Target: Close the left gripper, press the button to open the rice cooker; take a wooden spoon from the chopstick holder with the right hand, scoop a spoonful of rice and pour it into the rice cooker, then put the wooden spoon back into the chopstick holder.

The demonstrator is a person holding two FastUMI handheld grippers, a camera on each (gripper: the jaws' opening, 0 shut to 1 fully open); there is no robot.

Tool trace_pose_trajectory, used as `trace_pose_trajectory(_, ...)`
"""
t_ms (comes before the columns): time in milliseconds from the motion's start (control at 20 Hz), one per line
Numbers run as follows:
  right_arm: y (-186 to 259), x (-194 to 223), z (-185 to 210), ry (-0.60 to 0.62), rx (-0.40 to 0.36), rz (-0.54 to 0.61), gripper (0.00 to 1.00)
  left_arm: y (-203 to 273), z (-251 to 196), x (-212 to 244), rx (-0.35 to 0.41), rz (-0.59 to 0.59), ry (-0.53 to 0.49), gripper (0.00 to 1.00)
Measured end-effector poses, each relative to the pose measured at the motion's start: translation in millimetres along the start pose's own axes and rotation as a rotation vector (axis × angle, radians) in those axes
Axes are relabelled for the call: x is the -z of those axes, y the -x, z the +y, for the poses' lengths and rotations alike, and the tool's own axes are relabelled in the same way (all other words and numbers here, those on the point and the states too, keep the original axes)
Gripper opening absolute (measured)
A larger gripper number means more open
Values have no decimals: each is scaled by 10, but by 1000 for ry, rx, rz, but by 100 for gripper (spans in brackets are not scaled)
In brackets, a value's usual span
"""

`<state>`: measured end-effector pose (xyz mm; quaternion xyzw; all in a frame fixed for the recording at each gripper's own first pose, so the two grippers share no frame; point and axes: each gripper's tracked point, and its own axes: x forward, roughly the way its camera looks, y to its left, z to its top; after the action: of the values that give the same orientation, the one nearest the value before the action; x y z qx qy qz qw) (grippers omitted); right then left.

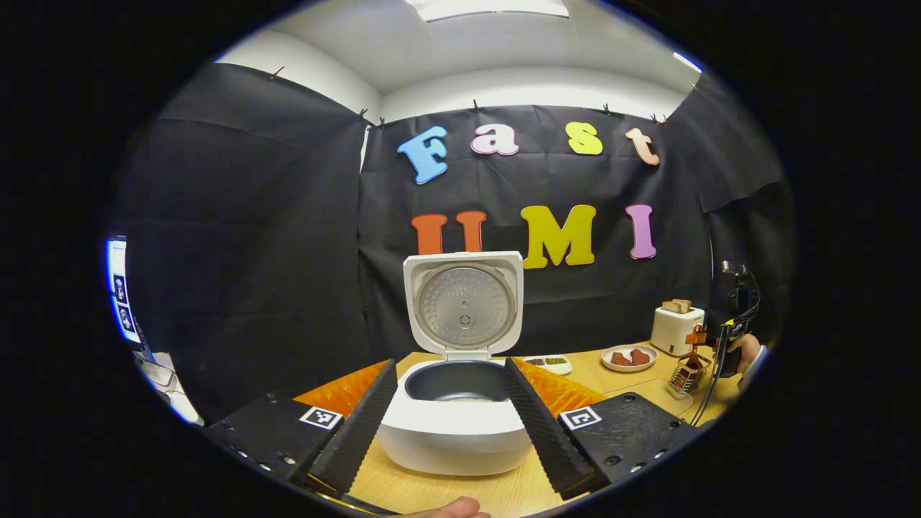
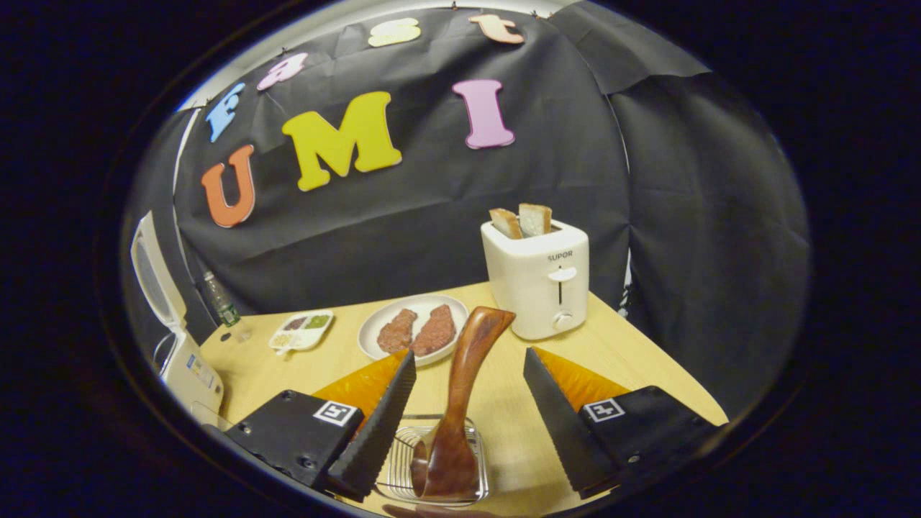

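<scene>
toaster [image 2: 536, 288] holding two bread slices [image 2: 521, 221]; plate [image 2: 414, 327] with meat; small sectioned dish [image 2: 301, 332].

Left gripper view close before rice cooker [image 1: 455, 424]; right gripper view above chopstick holder [image 2: 439, 460].

My right claw [image 2: 468, 424] gapes around the spoon [image 2: 460, 403] standing in the wire holder [image 2: 403, 460], with bare desk [image 2: 633, 360] to its right, the plate [image 2: 374, 324] and toaster [image 2: 536, 280] beyond, while the cooker [image 1: 453, 432] sits open, lid [image 1: 464, 302] upright behind its pot.
</scene>
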<state>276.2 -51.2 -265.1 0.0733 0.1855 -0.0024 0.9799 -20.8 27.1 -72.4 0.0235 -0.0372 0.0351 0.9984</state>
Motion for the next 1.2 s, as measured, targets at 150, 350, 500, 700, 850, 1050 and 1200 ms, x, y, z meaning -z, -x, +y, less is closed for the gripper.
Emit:
trace_pose_trajectory(150,-130,-40,87,-51,-75,60,99,-24,-10,63,23,-10,35,94)
trace_pose_trajectory(350,-62,-15,144,-85,-113,71,30,-10,3,173,37,-1,64,94)
trace_pose_trajectory(500,252,-230,256,-90,-146,-1,24,112,-2,199,59,5,77,94)
trace_pose_trajectory(700,735,-561,304,-37,-108,-129,23,301,87,157,61,-8,53,94)
trace_pose_trajectory(850,1058,-757,382,8,-75,-200,23,509,166,68,64,-33,46,94)
trace_pose_trajectory(1050,1453,-882,621,81,-66,-241,23,750,221,-23,83,-51,46,94)
trace_pose_trajectory(1200,1708,-860,850,183,-47,-265,19,874,170,-57,102,-61,47,94)
